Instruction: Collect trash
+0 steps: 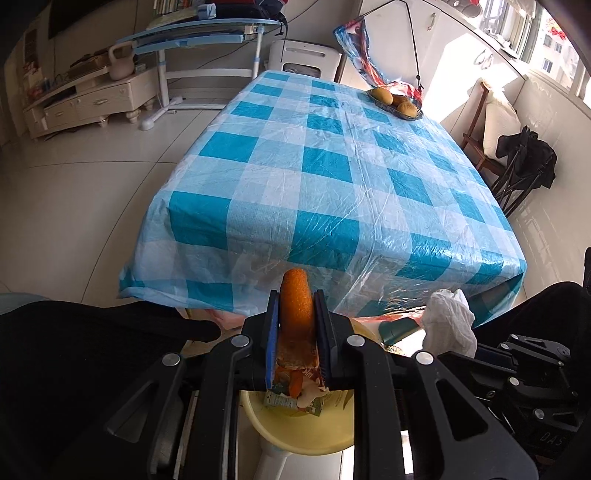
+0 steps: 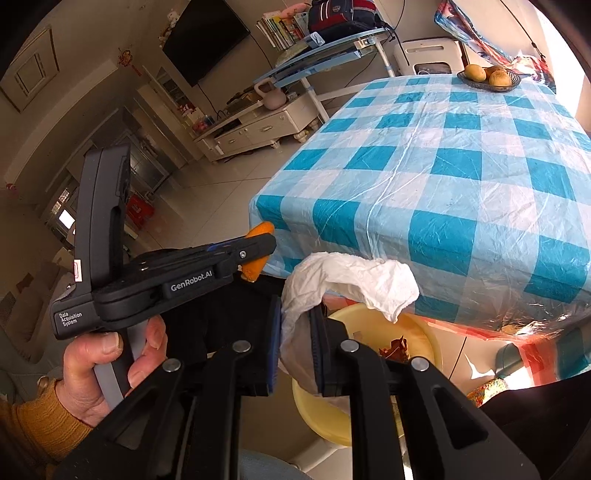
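L gripper (image 1: pixel 295 314) clamped on orange peel (image 1: pixel 294 295), R gripper (image 2: pixel 295 325) on crumpled tissue (image 2: pixel 351 280), both over yellow bin (image 2: pixel 417 328).

- A table (image 1: pixel 332 166) in a blue-and-white checked plastic cloth stretches ahead of the grippers.
- At its far right corner sits a fruit dish (image 1: pixel 397 101).
- A pale glossy tiled floor (image 1: pixel 81 192) spreads to the left.
- Far left, a cream TV cabinet (image 2: pixel 255 129) stands under a dark wall TV (image 2: pixel 207 40).
- Beyond the table stands a tilted blue desk (image 1: pixel 199 33) with books and a bag.
- Far right, windows (image 1: pixel 546 44) throw strong sunlight.
- A wooden chair (image 1: pixel 491 122) stands right of the table.
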### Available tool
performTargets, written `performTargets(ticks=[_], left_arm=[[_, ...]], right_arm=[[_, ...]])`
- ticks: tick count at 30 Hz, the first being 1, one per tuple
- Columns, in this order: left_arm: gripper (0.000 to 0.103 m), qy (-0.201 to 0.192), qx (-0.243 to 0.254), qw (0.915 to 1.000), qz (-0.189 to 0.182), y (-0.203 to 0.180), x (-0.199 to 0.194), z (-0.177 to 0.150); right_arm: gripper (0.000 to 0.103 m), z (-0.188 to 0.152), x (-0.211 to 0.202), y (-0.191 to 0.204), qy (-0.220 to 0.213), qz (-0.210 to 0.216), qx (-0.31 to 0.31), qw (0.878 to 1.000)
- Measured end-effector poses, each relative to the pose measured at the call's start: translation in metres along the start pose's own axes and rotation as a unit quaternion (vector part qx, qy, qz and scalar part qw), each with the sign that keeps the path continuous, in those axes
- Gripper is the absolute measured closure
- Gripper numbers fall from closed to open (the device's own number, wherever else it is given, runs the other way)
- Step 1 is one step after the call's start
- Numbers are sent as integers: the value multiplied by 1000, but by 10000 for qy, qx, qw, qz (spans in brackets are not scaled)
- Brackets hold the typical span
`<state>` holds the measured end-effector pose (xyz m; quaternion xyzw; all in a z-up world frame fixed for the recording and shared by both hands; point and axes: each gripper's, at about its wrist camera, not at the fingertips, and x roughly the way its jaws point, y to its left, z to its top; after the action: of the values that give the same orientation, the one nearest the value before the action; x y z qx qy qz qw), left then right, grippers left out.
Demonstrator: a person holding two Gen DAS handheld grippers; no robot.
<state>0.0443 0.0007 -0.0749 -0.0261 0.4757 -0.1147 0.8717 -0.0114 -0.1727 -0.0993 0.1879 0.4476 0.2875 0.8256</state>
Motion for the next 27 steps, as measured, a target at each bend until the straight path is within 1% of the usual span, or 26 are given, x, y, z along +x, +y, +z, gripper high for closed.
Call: performTargets(ticks=[3,5,6,8,10,12,13,14,15,16,17,18,19,20,22,23,25,26,27], left_arm=[[84,455,15,9989,-142,1,9,-15],[79,568,4,9983,-128,2,11,-22],[73,538,-11,9985,-98,3,10,-24],[55,378,-68,9992,-57,5,4,-23],[47,232,-137,9996,-78,7,-1,-21],[46,172,-162,9997,-65,8,-3,-19],[45,94,-177,9998,-49,8,-5,-18],[42,-8,-188,9998,-10,8,-7,-17],[40,-132,-195,9997,56,9,-10,-16],[36,-298,-206,9993,134,9,-14,-15],[31,-462,-213,9985,225,8,-18,-14],[28,-624,-212,9973,326,7,-23,-13],[24,-783,-208,9959,414,7,-27,-11],[22,-914,-201,9944,499,5,-30,-10],[19,-1136,-165,9913,645,3,-37,-6],[18,-1214,-147,9901,686,1,-39,-4],[13,-1336,-118,9881,750,-2,-43,-2],[12,-1384,-96,9872,789,-5,-44,-2],[10,-1411,-73,9865,825,-6,-45,-1]], right_arm=[[87,-2,8,-6,187,36,139,9997],[87,-4,17,-9,382,71,213,9990],[87,-6,21,-10,458,73,243,9986],[86,-10,30,-11,667,87,301,9973],[85,-12,39,-12,849,108,353,9957],[85,-15,46,-12,978,116,358,9945],[83,-16,49,-12,1062,105,338,9937],[78,-18,54,-12,1195,135,336,9922],[64,-21,56,-12,1305,115,330,9908],[53,-25,57,-12,1398,8,284,9898],[50,-29,59,-12,1499,-118,215,9884],[50,-31,60,-11,1549,-203,169,9876],[47,-32,59,-11,1549,-293,132,9874],[45,-31,58,-11,1521,-383,108,9876],[42,-28,49,-11,1316,-512,79,9899],[41,-25,42,-11,1149,-613,48,9915],[35,-18,27,-10,760,-858,-37,9934],[33,-15,18,-8,500,-1002,-103,9937],[28,-11,7,-6,221,-1146,-175,9930]])
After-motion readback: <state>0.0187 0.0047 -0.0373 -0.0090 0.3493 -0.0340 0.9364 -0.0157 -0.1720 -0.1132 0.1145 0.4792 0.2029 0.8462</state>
